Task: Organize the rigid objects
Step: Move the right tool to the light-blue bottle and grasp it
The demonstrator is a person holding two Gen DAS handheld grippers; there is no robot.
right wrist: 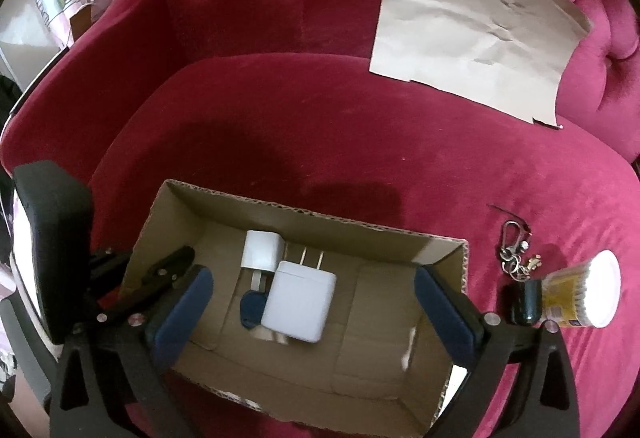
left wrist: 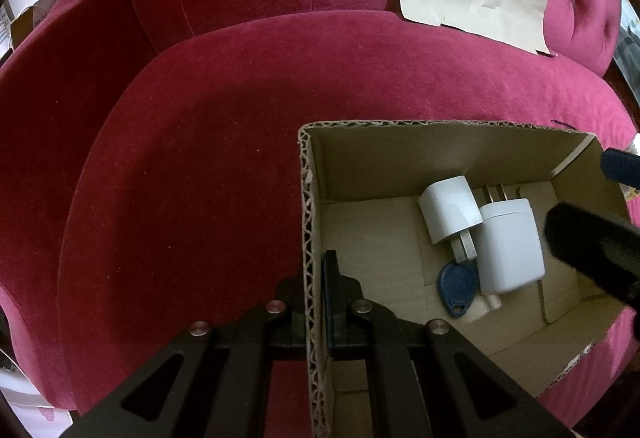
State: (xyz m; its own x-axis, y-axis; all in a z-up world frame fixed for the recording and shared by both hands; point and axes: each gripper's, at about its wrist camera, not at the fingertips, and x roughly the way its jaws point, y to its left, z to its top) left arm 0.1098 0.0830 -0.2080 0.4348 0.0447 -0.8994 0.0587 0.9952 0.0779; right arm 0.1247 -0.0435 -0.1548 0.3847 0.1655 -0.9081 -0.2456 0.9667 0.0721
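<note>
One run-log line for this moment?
left gripper: shut on box wall | right gripper: open above box | large charger: in box

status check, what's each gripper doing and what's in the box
Left hand-held gripper shut on cardboard box wall. Right hand-held gripper open above two chargers, blue key fob. Nothing blocking.

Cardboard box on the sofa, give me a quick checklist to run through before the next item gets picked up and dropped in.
1. Left gripper clamped on the cardboard box wall: ok, shut on the left edge.
2. Right gripper free: ok, open, nothing between its pads.
3. Large charger, small charger and blue key fob inside the box: ok.
4. Room left in the box: ok, the right half of the floor is bare.
5. Items left outside: not ok; key ring, dark cylinder and cotton swab tub lie on the cushion.
6. Dark cylinder and tub touching: cannot tell.
</note>
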